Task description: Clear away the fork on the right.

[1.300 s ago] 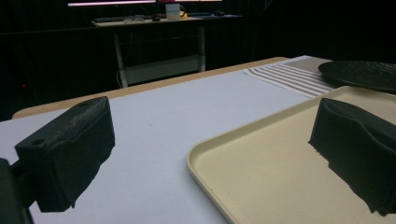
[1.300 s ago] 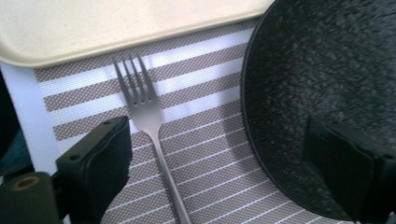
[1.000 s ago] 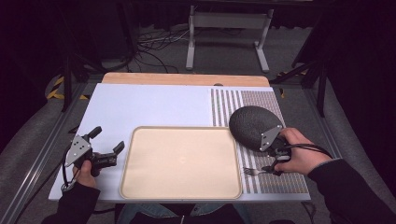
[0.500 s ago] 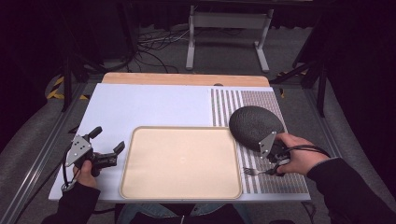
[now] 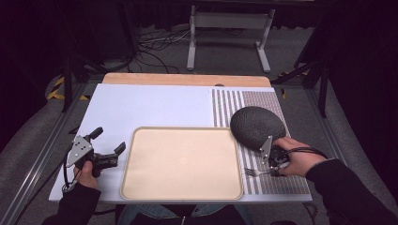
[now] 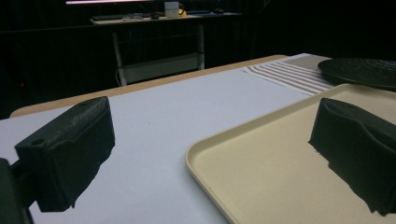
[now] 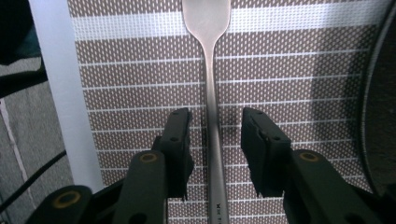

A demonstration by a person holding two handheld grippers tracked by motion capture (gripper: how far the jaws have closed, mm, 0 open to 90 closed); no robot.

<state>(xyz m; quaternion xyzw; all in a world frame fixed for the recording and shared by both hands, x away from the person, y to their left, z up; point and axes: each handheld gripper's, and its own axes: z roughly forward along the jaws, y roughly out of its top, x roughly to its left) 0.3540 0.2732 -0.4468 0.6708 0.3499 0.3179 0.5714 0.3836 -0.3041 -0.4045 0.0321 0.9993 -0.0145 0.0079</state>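
Note:
A metal fork (image 7: 212,93) lies on the striped placemat (image 7: 140,70), its handle running between the jaws of my right gripper (image 7: 215,121). Those jaws have just been closing on the handle, and a narrow gap still shows on each side, so the pads do not press on it. From above, the right gripper (image 5: 275,165) points down at the fork (image 5: 256,172) just in front of a dark round plate (image 5: 257,127). My left gripper (image 5: 110,140) rests open and empty at the left edge of the beige tray (image 5: 141,187).
The tray's rim (image 6: 196,158) runs between the left jaws in the left gripper view, with the dark plate (image 6: 364,72) beyond it. The plate's edge (image 7: 380,116) lies close to the right of the right jaws. A cable trails from each gripper.
The right gripper's jaws have drawn closer together around the fork handle, and that hand has shifted slightly. The left gripper has stayed where it was.

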